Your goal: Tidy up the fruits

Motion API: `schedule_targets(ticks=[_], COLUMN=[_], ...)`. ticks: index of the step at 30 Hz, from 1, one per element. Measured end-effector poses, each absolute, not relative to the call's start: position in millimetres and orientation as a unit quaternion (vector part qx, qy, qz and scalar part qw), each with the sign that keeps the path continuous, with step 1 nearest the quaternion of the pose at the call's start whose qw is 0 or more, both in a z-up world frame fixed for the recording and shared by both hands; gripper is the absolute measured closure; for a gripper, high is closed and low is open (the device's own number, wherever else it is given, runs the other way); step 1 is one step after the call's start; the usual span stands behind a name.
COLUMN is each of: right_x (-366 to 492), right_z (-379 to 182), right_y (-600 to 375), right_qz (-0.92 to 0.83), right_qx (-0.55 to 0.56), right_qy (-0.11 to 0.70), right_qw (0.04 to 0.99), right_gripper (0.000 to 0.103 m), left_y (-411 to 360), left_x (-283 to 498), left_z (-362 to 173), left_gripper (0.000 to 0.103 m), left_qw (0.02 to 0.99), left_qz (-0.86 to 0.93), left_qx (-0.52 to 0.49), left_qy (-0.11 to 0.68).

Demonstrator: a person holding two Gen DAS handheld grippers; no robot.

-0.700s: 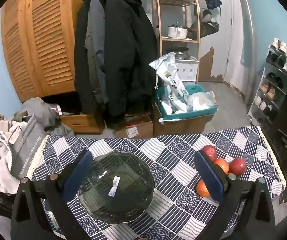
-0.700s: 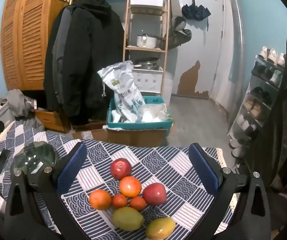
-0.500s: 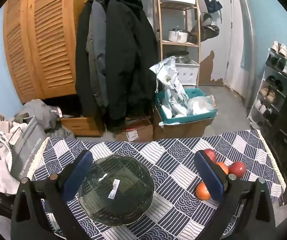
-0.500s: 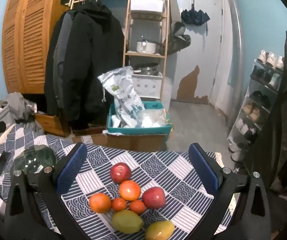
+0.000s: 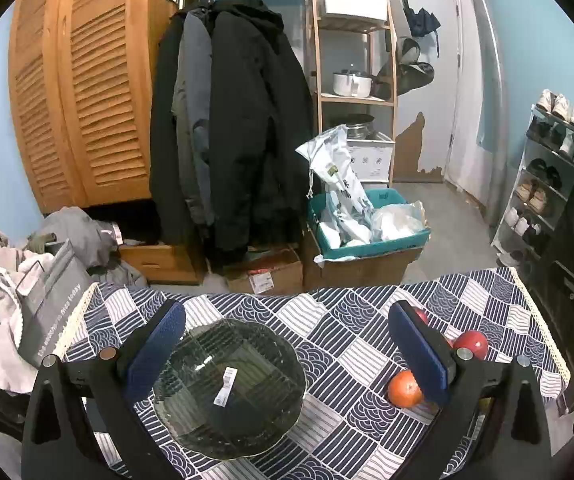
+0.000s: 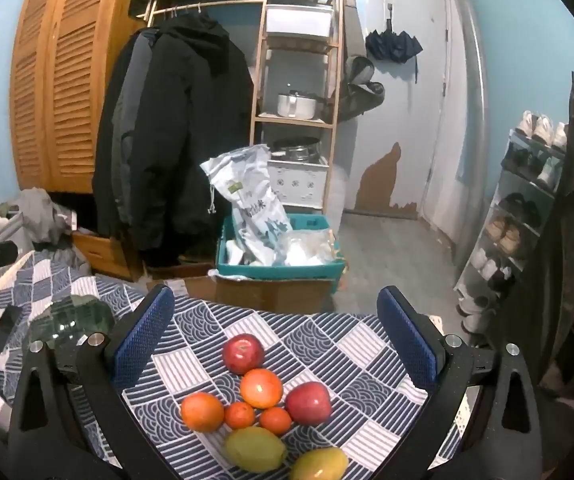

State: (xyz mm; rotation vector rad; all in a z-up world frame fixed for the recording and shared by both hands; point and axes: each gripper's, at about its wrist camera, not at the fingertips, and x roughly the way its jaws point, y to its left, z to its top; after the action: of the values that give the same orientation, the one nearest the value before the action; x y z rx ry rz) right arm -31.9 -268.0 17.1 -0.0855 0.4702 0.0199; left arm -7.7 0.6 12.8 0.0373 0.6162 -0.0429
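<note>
Far left: a heap of pale and grey clothing (image 5: 3, 280) beside the table edge. Table is covered by a navy-and-white patchwork-print tablecloth (image 5: 339, 344) with a cream lace border.

Left gripper (image 5: 287, 352), black frame with blue-padded fingers (image 5: 155, 350), hangs above the cloth, tilted downward. Fingers spread wide, nothing between the pads. Beneath and between them sits a dark ribbed glass plate with scalloped rim (image 5: 229, 390), flat on the cloth, a small white sticker at its centre, no fruit on it.

Right of the plate, well apart from it: the fruit cluster. In the right wrist view it reads as two red apples, one at the back (image 6: 243, 354) and one at the right (image 6: 307, 403); a large orange at centre (image 6: 262, 388); another large orange on the left (image 6: 202, 412); two small tangerines (image 6: 257, 417) touching side by side; a yellow-green lemon-shaped fruit (image 6: 255, 449); and a yellow mango-like fruit (image 6: 319, 465) at the near edge. All lie on the cloth, packed close.

Right gripper (image 6: 275, 334), same build, hovers over this cluster, tilted downward. Fingers spread wide, touching no fruit.

Behind the table: black coats on a rail (image 5: 231, 128), a teal crate with white bags (image 5: 367, 224), a shoe rack at the far right (image 5: 547, 184).
</note>
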Motion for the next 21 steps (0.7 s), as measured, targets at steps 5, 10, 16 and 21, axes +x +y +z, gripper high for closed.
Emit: schedule_targets(ticks=[5,10,16,21], right_x=[-30,-32,-32,-30], right_z=[17,14,11,6], right_y=[-266,-268,-268,-266], right_qz=[0.010,0.011,0.012,0.012], right_qx=[-0.037,-0.037,-0.036,-0.035], right_qy=[0.235,0.234,0.235,0.244], right_qw=[0.971,0.971,0.971,0.969], right_gripper=[0.003,0.003,0.003,0.003], left_y=[1,1,2,3], left_x=[-7,-8,-9,-9], left_z=[10,10,7,7], left_gripper=[0.001,0.001,0.001,0.001], left_qw=[0.951,0.951,0.951,0.950], left_qz=[-0.025,-0.026,-0.027,-0.026], left_qx=[0.016,0.015,0.014,0.013], left_qy=[0.306,0.307,0.308,0.310])
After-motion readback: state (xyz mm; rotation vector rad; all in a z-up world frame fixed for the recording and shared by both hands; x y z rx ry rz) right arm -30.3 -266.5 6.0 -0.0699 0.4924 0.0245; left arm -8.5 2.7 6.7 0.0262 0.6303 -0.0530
